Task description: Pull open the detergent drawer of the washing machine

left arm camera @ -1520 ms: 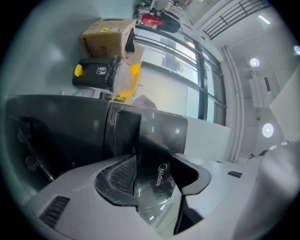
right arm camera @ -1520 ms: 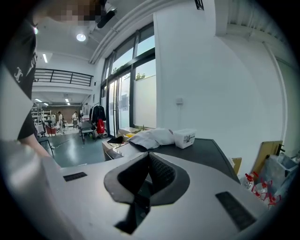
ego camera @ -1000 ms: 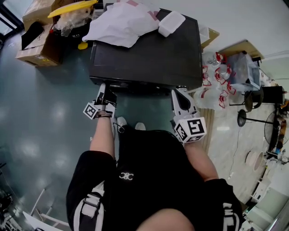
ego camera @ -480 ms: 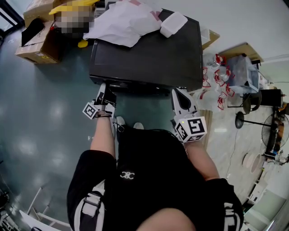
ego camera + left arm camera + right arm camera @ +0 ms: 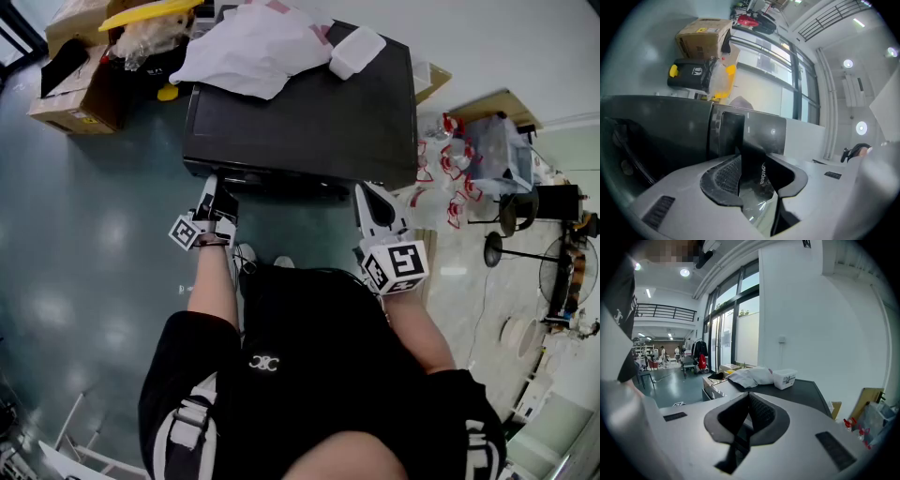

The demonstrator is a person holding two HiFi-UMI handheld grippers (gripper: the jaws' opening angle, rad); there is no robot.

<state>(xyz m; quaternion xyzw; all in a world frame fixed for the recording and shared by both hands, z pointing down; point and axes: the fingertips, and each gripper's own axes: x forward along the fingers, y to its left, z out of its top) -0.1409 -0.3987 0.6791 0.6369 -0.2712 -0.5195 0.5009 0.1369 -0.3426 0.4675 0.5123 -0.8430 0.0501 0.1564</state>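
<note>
The black washing machine (image 5: 309, 122) stands in front of me, and its top (image 5: 801, 392) also shows in the right gripper view. My left gripper (image 5: 214, 192) is at the top left of its front. In the left gripper view the detergent drawer's dark front panel (image 5: 727, 133) stands out from the machine's face. The left gripper (image 5: 757, 180) has just been closing, and the panel fills the gap between its pads. My right gripper (image 5: 367, 192) hangs by the machine's front right corner. In its own view that gripper (image 5: 747, 420) is shut on nothing.
A white cloth (image 5: 253, 47) and a white box (image 5: 356, 49) lie on the machine's top. Cardboard boxes (image 5: 70, 94) sit on the floor at the far left. Clear bins with red clips (image 5: 469, 159) and black stands (image 5: 511, 234) crowd the right.
</note>
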